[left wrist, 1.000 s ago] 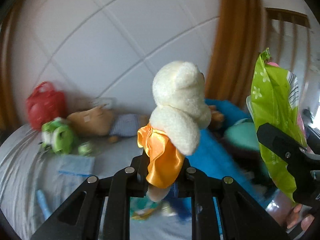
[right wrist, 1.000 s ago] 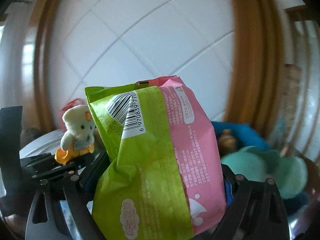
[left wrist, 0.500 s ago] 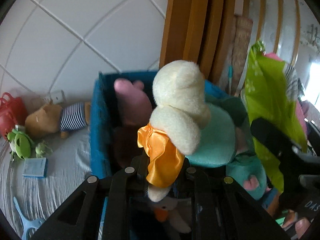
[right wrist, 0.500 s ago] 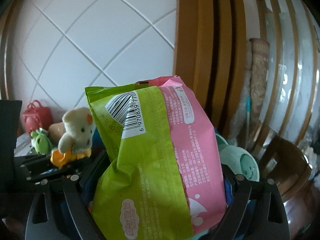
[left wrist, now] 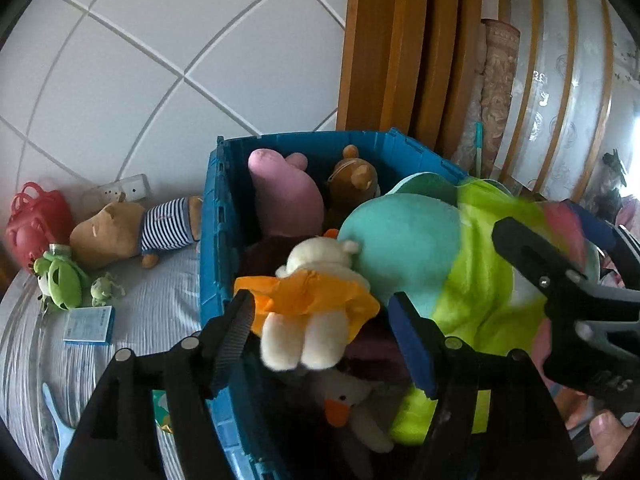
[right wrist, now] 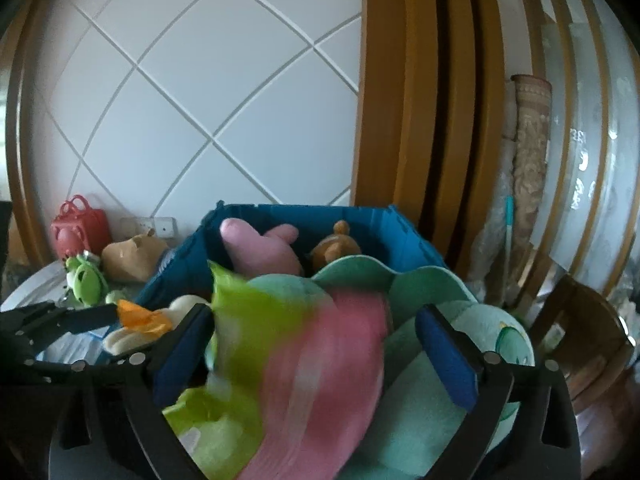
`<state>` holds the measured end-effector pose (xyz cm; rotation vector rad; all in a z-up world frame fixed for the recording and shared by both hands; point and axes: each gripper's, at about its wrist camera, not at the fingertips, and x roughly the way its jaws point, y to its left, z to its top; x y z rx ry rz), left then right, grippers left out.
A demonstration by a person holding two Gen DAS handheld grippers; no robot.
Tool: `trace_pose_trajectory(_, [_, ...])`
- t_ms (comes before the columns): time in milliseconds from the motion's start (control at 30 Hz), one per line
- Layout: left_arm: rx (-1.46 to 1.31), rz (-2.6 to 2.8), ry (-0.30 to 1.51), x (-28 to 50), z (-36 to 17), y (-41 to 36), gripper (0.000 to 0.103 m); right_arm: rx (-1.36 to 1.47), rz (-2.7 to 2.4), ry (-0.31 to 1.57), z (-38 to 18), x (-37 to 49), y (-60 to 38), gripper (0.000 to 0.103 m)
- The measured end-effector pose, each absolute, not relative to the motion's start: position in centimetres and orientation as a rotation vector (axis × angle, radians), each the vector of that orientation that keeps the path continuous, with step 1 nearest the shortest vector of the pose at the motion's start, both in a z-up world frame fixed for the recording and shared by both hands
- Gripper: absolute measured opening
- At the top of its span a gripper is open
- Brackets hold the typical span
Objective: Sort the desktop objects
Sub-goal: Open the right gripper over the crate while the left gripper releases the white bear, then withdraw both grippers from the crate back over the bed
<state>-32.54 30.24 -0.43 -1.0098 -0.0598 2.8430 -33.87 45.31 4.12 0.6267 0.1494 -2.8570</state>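
My left gripper (left wrist: pixel 322 328) hangs over the blue bin (left wrist: pixel 216 220), its jaws opening. The cream plush bear in an orange dress (left wrist: pixel 316 256) tips forward between them, loose, with a gap to the right pad. My right gripper (right wrist: pixel 314 356) is also over the bin (right wrist: pixel 280 210), jaws opening to their widest. The green and pink snack bag (right wrist: pixel 280 360) is blurred and dropping between its pads onto the teal plush (right wrist: pixel 420 420). The left wrist view shows the bag (left wrist: pixel 480 280) beside the right gripper's black finger (left wrist: pixel 560 292).
In the bin lie a pink plush (left wrist: pixel 284 196), a brown bear (left wrist: pixel 352 184) and a white duck (left wrist: pixel 352 400). On the striped cloth to the left are a striped-shirt plush (left wrist: pixel 132 232), a green frog toy (left wrist: pixel 60 276), a red bag (left wrist: pixel 32 220) and a small blue box (left wrist: pixel 90 324).
Both grippers swung right from the cloth to over the blue bin. Both then opened; the bear tipped forward out of the left jaws, and the bag slumped down out of the right jaws.
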Motion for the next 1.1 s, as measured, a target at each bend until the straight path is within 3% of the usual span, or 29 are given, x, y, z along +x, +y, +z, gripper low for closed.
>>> trace_pose_trajectory(333, [-0.933, 2.866, -0.069, -29.4, 0.0, 27.4, 0.069, 0.561, -2.905, 0.122, 5.2, -30.6, 44.2, 0.103])
trace_pose_trajectory(400, [-0.905, 2.876, -0.067, -28.2, 0.2, 26.6, 0.089, 0.552, -2.93, 0.117, 5.5, -29.8, 43.9, 0.103])
trace_pose_trajectory(467, [-0.862, 2.901, -0.051, -27.0, 0.4, 25.8, 0.096, 0.549, -2.937, 0.117, 5.6, -28.9, 43.4, 0.103])
trace_pose_trajectory(1100, [-0.878, 2.91, -0.053, -19.7, -2.3, 12.5, 0.096, 0.562, -2.94, 0.099, 3.5, -20.6, 32.0, 0.103])
